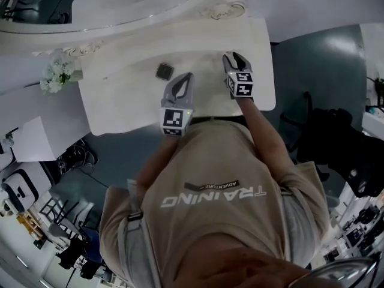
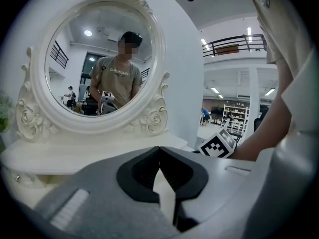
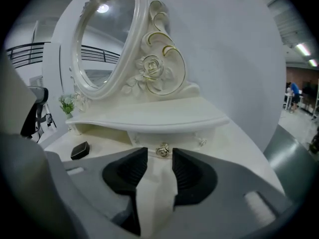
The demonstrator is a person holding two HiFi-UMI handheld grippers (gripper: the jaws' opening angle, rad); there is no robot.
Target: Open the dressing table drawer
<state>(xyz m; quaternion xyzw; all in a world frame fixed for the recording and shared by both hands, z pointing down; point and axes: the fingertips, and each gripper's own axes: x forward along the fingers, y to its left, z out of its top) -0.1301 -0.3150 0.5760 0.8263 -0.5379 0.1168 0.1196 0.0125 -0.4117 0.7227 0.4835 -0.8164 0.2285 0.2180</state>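
The white dressing table (image 1: 129,104) carries a low shelf under an oval mirror (image 3: 102,39). A small drawer (image 3: 185,139) with a metal rose knob (image 3: 163,150) sits under that shelf. My right gripper (image 3: 159,154) is open, and the knob shows just past its tips, in line with the gap, untouched by the pads. In the head view the right gripper (image 1: 234,59) reaches to the table's back right. My left gripper (image 1: 183,81) hovers over the table's front middle; in its own view the left gripper (image 2: 159,149) is shut, tips meeting on nothing.
A small dark box (image 1: 164,72) lies on the tabletop left of the grippers. A bunch of white flowers (image 1: 57,74) stands at the table's left end. The person stands against the front edge. A dark chair (image 1: 327,137) is on the right.
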